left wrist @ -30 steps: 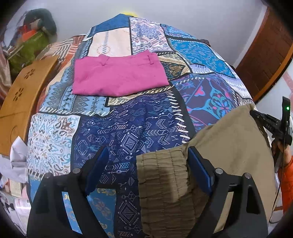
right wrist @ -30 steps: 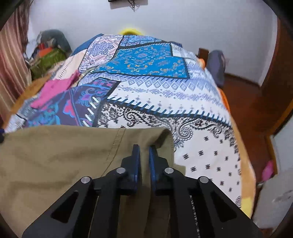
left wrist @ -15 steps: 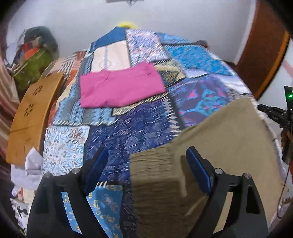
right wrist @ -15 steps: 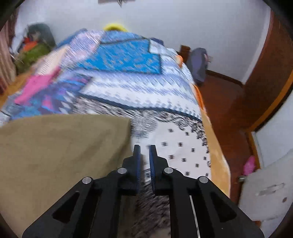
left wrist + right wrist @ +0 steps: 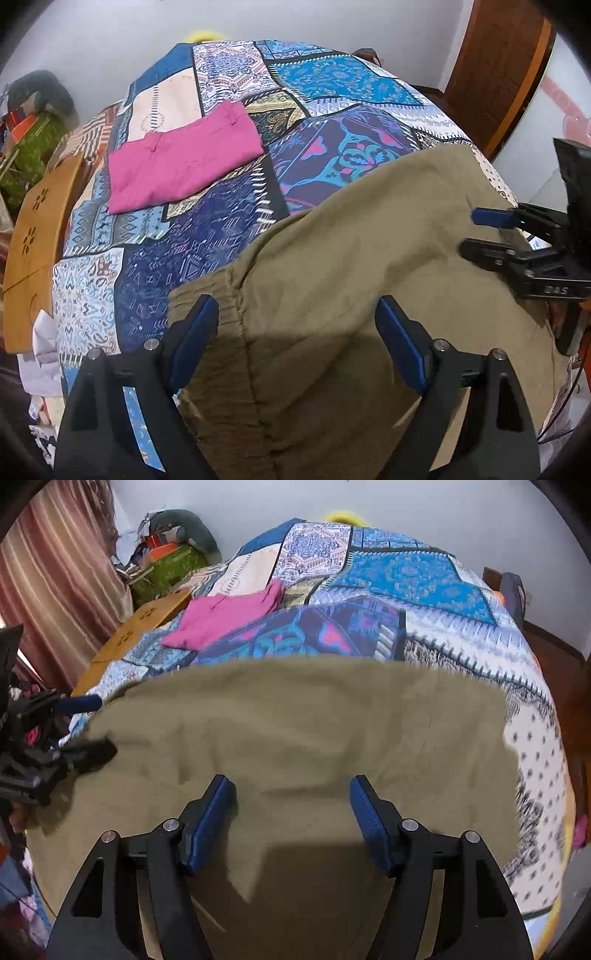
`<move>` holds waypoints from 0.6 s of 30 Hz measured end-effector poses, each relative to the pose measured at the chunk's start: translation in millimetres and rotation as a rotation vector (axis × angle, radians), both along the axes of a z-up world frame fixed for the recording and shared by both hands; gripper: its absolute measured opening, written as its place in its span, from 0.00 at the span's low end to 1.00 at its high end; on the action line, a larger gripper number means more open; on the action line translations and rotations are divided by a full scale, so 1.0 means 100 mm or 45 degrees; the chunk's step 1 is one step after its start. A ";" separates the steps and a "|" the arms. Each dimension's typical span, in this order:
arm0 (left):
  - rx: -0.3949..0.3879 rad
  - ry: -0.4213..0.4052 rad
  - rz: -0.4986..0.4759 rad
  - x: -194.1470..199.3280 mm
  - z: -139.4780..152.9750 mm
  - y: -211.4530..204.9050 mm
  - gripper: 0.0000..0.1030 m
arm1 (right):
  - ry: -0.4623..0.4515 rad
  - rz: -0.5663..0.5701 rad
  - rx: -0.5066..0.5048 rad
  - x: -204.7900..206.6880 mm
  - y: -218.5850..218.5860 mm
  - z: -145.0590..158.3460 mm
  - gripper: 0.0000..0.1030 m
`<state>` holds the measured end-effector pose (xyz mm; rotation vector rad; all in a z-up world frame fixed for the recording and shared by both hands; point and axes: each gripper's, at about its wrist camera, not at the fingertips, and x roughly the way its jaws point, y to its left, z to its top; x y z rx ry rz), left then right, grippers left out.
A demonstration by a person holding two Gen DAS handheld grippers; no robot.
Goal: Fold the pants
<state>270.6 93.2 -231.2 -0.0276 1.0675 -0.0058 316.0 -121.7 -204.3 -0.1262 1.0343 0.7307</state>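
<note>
Olive-khaki cotton, soft and limp, fills the lower half of both views: the pants point(image 5: 351, 258) lie spread on the patchwork bedspread point(image 5: 332, 74), their gathered elastic waistband point(image 5: 210, 295) at lower left of the left wrist view. The left gripper point(image 5: 295, 325) hovers over that band with its jaws wide apart, holding nothing; the right gripper point(image 5: 291, 805) hangs over the middle of the cloth, jaws likewise spread and empty. Such fabric looks light, likely to sag and wrinkle, so a pinch at the thicker waistband and at the far hem edge should carry it best. Folded pink pants point(image 5: 181, 166) sit at upper left.
</note>
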 end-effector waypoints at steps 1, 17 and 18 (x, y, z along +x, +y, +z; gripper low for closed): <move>-0.004 -0.001 0.005 -0.03 0.00 0.03 0.86 | 0.004 0.005 -0.011 -0.04 -0.04 0.02 0.61; 0.018 -0.091 0.117 -0.86 0.48 0.21 0.86 | -0.051 -0.142 -0.078 -0.80 -0.58 0.26 0.62; 0.007 -0.103 0.122 -0.92 0.52 0.21 0.86 | -0.060 -0.153 -0.061 -0.84 -0.60 0.31 0.62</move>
